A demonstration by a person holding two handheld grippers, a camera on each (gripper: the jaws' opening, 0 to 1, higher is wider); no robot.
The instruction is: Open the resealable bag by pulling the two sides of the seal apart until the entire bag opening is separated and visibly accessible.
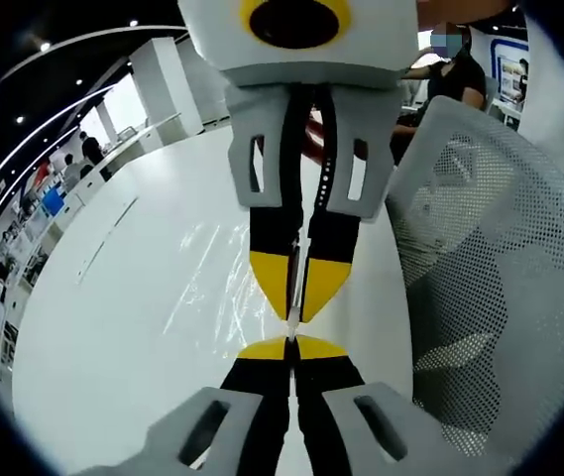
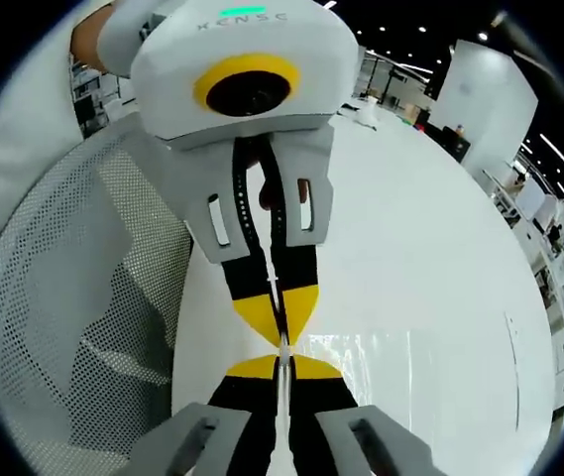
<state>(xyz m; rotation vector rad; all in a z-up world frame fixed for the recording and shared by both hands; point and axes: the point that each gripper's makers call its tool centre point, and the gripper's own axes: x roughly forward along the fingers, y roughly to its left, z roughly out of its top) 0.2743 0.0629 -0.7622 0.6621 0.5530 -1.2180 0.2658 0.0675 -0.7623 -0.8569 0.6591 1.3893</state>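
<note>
Both pairs of yellow-tipped fingers, left gripper (image 1: 291, 347) and right gripper (image 2: 283, 359), pinch the clear plastic resealable bag (image 1: 212, 283) tip-to-tip at frame centre, over the white table (image 1: 133, 297).

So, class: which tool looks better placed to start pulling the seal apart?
Probably right. The right tool and left tool are shut tip to tip on the clear bag; table lies behind the right, a mesh chair behind the left.

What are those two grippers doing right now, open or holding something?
Left gripper: shut on the clear bag's top edge.
Right gripper: shut on the same bag edge, tip to tip with the left one.
</note>
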